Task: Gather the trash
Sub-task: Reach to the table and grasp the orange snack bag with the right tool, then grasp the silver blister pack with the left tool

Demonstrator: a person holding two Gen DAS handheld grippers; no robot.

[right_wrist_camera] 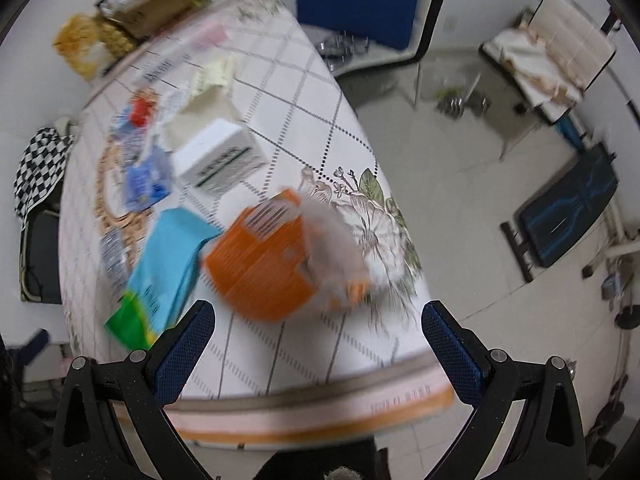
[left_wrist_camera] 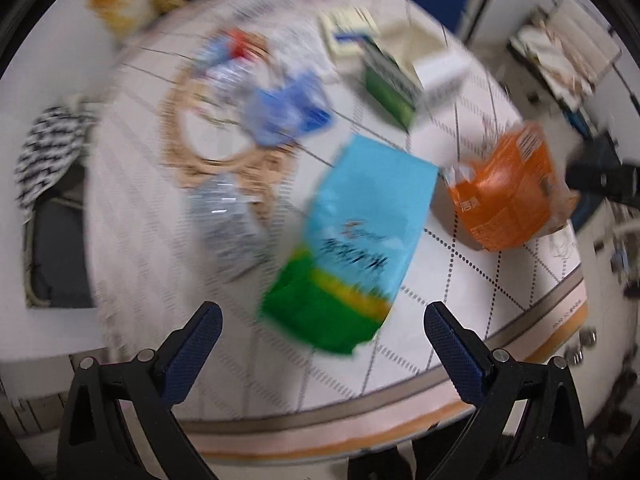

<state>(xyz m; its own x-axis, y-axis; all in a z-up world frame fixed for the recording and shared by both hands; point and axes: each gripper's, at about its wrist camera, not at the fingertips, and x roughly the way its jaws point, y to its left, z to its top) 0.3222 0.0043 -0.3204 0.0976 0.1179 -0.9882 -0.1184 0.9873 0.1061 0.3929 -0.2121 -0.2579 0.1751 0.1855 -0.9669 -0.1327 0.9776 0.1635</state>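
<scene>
A table [left_wrist_camera: 460, 280] with a white checked cloth holds trash. A blue and green bag [left_wrist_camera: 352, 248] lies just ahead of my left gripper [left_wrist_camera: 322, 320], which is open and empty above the near edge. An orange bag [left_wrist_camera: 508, 192] lies at right. A crumpled clear bottle [left_wrist_camera: 228, 220] and blue wrappers [left_wrist_camera: 288, 112] lie at left. In the right wrist view my right gripper [right_wrist_camera: 316, 316] is open and empty, with the orange bag [right_wrist_camera: 272, 268] just ahead of it and the blue and green bag [right_wrist_camera: 164, 268] to its left.
A white box [right_wrist_camera: 220, 160] and a green box [left_wrist_camera: 390, 84] stand mid-table. Paper [left_wrist_camera: 348, 28] lies farther back. A checkered cloth [right_wrist_camera: 36, 168] hangs on a chair at left. A blue chair [right_wrist_camera: 356, 4] and floor clutter [right_wrist_camera: 460, 96] are beyond the table's right edge [right_wrist_camera: 360, 120].
</scene>
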